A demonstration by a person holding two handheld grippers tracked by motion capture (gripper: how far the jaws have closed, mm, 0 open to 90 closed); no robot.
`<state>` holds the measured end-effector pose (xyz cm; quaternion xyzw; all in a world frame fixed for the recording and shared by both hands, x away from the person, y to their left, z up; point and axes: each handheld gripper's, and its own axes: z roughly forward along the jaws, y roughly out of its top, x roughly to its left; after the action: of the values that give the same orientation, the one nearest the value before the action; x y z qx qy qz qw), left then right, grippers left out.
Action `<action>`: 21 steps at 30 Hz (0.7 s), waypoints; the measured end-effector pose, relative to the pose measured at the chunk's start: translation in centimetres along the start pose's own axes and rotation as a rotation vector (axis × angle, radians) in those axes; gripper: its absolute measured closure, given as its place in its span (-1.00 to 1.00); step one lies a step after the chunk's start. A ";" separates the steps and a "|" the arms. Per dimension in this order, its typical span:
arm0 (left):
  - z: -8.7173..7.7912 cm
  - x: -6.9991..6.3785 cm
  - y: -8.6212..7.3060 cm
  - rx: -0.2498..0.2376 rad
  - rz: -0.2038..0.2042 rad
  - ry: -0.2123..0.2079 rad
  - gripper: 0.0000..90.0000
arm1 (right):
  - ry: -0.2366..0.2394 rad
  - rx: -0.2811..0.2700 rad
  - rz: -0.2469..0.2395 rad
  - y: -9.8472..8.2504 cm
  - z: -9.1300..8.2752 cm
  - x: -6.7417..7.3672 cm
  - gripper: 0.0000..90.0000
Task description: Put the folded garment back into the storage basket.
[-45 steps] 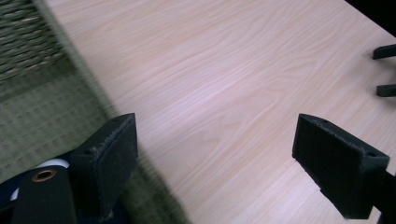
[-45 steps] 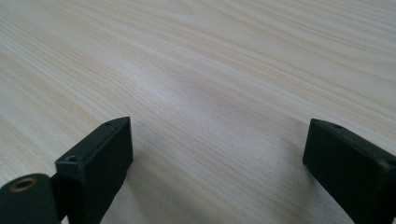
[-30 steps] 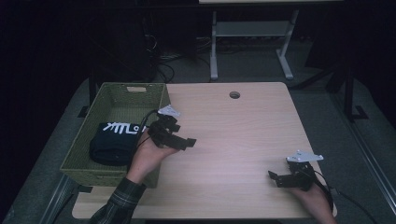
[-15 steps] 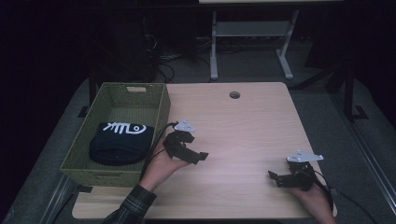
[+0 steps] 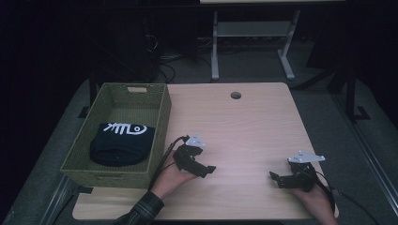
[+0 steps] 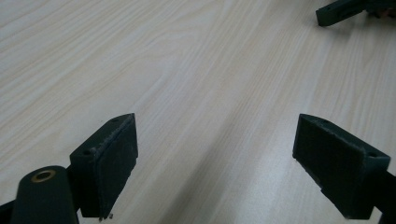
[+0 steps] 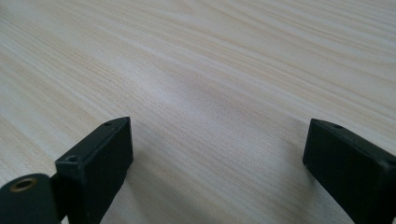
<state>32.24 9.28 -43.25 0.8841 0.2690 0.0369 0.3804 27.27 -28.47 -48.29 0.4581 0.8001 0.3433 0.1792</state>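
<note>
Holding both the left gripper (image 5: pixel 202 169) and right gripper (image 5: pixel 277 178) gaping over the bare table (image 5: pixel 244 126), I barely made out the dark folded garment (image 5: pixel 119 143) in the wicker basket (image 5: pixel 159 131).

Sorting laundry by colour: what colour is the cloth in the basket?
Black cloth with a white print, clearest in the high view.

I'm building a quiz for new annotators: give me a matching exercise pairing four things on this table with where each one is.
Things:
1. dark garment
2. wicker basket
3. left claw
4. round hole

Places:
A. far edge of the table, middle
B. inside the basket
C. table's left side
D. just right of the basket, near the front

Pairs: 1-B, 2-C, 3-D, 4-A
</note>
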 end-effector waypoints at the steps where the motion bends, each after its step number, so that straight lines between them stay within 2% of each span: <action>1: 0.1 0.0 -0.2 -0.001 0.003 0.003 -0.69 | 0.000 0.000 0.001 0.0 0.0 0.0 -0.82; 5: 1.0 0.0 -1.0 -0.014 -0.013 0.010 -0.69 | 0.000 0.000 0.002 0.0 0.0 0.0 -0.82; 6: 1.1 0.1 -1.1 -0.009 -0.001 0.015 -0.69 | 0.000 -0.001 0.002 0.0 0.0 0.0 -0.82; 9: 1.5 0.2 -1.6 -0.016 -0.007 0.033 -0.69 | 0.000 -0.001 0.003 0.0 0.0 0.0 -0.82; 12: 1.9 0.4 -2.1 -0.018 0.006 0.063 -0.69 | 0.000 -0.001 0.003 0.0 0.0 0.0 -0.82; 14: 2.2 0.6 -2.3 0.008 0.020 0.081 -0.69 | 0.000 0.000 0.003 0.0 0.0 0.0 -0.82; 18: 2.6 0.7 -2.6 0.022 0.034 0.097 -0.69 | 0.001 0.000 0.003 0.0 0.0 0.0 -0.82; 21: 2.8 0.7 -2.8 0.006 0.034 0.100 -0.69 | 0.000 0.000 0.003 0.0 0.0 0.0 -0.82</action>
<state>32.31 9.39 -47.30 0.8866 0.2730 0.0868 0.3633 27.27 -28.45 -48.28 0.4592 0.7994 0.3438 0.1786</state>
